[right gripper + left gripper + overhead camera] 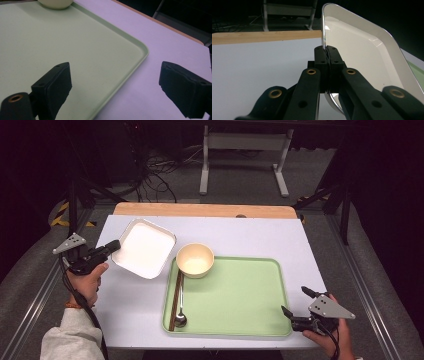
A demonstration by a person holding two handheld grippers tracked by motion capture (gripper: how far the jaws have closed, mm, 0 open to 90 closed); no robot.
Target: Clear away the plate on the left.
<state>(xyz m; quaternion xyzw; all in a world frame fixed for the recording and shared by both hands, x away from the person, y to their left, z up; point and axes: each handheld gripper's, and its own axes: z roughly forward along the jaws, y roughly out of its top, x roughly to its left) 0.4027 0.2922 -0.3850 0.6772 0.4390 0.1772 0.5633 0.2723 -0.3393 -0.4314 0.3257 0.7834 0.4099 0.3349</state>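
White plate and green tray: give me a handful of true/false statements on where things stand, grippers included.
1. The left gripper is shut on the rim of the white plate. True.
2. The right gripper holds the green tray by its corner. False: its jaws stand wide open, one over the tray's corner and one over the table, pressing on nothing.
3. The cream bowl sits at the tray's far left corner. True.
4. The spoon lies inside the bowl. False: it lies on the tray along its left edge, beside the chopsticks.
5. The white plate lies flat on the tray. False: it is off the tray, to its left, tilted with one edge raised.
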